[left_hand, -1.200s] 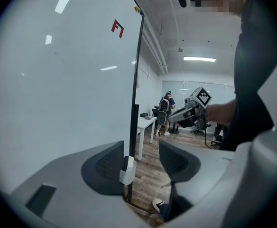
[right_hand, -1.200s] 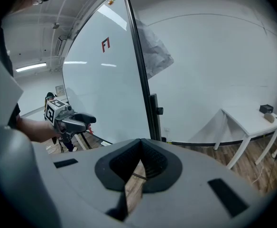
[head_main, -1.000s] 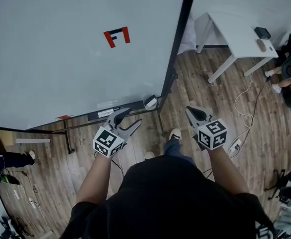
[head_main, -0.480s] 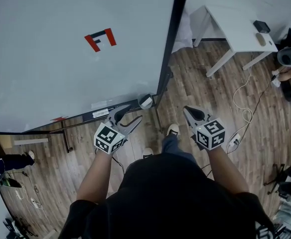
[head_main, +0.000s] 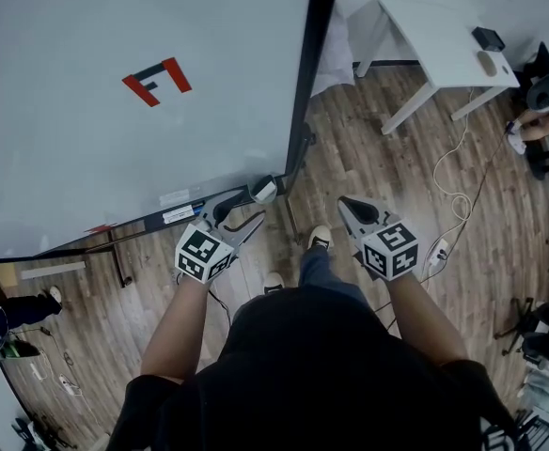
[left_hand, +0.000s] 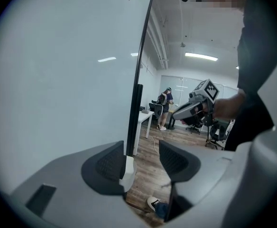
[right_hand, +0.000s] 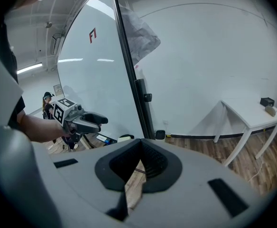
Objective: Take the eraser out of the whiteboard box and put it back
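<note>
The eraser (head_main: 263, 191), white with a dark top, lies at the right end of the whiteboard's tray (head_main: 176, 216), under the big whiteboard (head_main: 115, 111). My left gripper (head_main: 252, 207) stands open just short of it, nothing between its fingers. In the left gripper view the left gripper (left_hand: 142, 146) shows open jaws with the white eraser (left_hand: 127, 169) just past the left pad. My right gripper (head_main: 342, 202) hangs shut and empty over the floor, right of the board's black edge post (head_main: 303, 111). The right gripper view shows the right gripper (right_hand: 140, 144) shut, the left gripper (right_hand: 103, 120) and the eraser (right_hand: 125, 138).
A red and black F mark (head_main: 157, 81) is on the board. A white table (head_main: 444, 50) with small items stands at the back right. Cables (head_main: 462, 191) lie on the wooden floor. The board's stand legs (head_main: 115, 261) and my shoes (head_main: 320, 238) are below.
My left gripper has moved down and forward, closer to the eraser at the tray's end. The right gripper has sunk slightly. Both keep the same jaw state.
</note>
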{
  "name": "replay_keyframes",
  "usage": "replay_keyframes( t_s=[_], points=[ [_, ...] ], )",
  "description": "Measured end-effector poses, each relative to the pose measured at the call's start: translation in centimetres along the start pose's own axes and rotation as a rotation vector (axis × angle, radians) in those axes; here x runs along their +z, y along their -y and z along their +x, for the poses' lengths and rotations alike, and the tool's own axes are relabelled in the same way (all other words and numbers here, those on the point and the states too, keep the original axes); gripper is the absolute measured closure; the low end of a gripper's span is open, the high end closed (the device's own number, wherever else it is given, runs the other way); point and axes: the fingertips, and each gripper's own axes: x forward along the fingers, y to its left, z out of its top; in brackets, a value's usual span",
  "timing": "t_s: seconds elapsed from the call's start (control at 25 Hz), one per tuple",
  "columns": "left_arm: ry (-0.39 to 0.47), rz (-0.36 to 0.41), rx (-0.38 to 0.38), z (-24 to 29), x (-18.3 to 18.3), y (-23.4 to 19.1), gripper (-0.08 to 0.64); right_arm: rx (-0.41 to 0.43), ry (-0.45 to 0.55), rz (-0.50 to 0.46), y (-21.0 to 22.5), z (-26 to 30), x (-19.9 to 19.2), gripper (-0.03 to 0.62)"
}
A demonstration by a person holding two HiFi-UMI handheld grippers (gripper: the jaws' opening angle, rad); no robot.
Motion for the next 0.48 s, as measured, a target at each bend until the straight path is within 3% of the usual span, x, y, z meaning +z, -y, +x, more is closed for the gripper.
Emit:
replay_keyframes(
  t_s=[0.48],
  points=[
    [-0.061,-0.001,0.006,2.5,-1.8,-1.5,0.319,0.003,-0.033,0.012,0.7,0.6,-1.1,0.598]
  ],
)
